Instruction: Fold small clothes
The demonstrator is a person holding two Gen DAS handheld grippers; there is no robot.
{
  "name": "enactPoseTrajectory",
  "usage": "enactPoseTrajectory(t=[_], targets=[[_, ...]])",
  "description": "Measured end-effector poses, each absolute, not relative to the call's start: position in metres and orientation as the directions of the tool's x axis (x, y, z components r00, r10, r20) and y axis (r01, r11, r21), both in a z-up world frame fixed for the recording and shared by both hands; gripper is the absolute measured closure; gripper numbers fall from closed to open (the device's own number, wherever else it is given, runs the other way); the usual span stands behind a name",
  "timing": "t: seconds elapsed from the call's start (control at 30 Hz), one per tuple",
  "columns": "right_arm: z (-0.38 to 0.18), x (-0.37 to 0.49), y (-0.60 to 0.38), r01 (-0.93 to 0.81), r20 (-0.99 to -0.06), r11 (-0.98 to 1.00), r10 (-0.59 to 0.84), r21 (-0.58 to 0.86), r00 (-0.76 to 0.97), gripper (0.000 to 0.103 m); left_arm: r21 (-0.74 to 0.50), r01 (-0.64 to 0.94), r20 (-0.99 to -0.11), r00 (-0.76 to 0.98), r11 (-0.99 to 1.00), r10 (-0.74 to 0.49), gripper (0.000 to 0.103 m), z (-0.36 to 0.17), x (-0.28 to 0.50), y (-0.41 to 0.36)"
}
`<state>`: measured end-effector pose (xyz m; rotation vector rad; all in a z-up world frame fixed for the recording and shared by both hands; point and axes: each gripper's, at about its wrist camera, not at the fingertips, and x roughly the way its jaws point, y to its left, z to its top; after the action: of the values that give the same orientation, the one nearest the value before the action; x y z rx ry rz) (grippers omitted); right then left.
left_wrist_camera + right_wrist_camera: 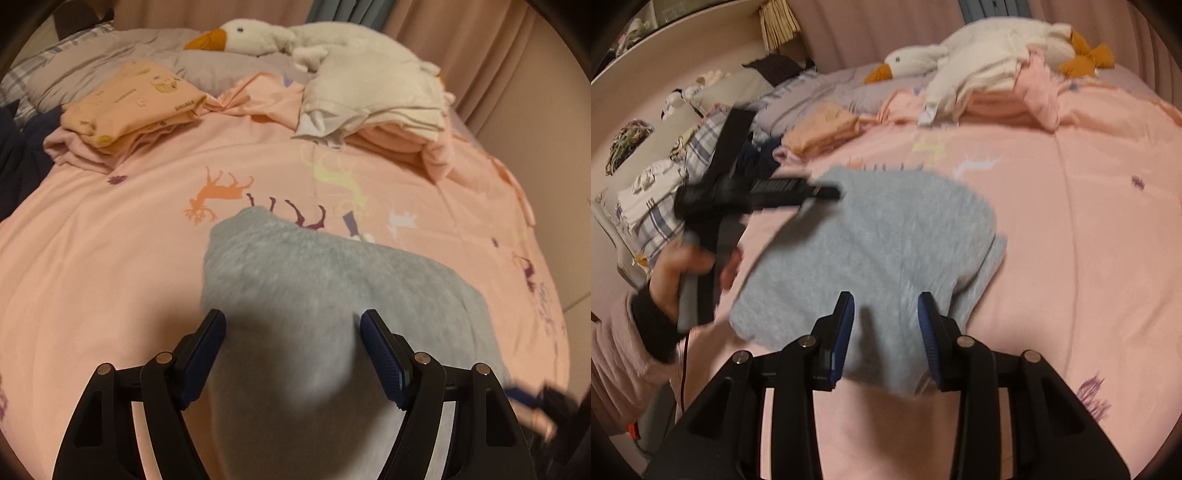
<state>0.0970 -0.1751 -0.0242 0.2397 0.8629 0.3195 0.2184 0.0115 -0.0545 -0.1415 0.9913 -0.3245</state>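
Both the left gripper (293, 338) and right gripper (886, 321) are held open over the grey garment (871, 251); edges should be aligned before creasing.

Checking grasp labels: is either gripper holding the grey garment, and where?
Neither. The left gripper and the right gripper are both open over the grey garment, gripping nothing.

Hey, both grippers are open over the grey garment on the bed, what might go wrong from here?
1. The right gripper straddles the bunched near edge of the grey garment; closing may catch several layers, or the pink bedsheet beneath.
2. The left gripper sits open above the middle of the cloth, not an edge, so a pinch there would likely bunch it.
3. Both views are motion-blurred, so fast moves may skew the fold.
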Motion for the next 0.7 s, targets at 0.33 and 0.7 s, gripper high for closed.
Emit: enactPoseTrajectory(t=[0.33,0.7], targets=[[-0.021,0.161,-0.188,-0.105,-0.654,0.877,0.425,0.469,0.626,0.066,-0.294,0.341,-0.754,0.492,0.893,-0.436,0.028,-0.048,0.159,0.022],[-0.071,0.179,-0.204,0.041,-0.744,0.873,0.389,0.486,0.544,0.070,-0.392,0.245,-0.780,0.423,0.887,-0.462,0.027,-0.087,0.158,0.040]])
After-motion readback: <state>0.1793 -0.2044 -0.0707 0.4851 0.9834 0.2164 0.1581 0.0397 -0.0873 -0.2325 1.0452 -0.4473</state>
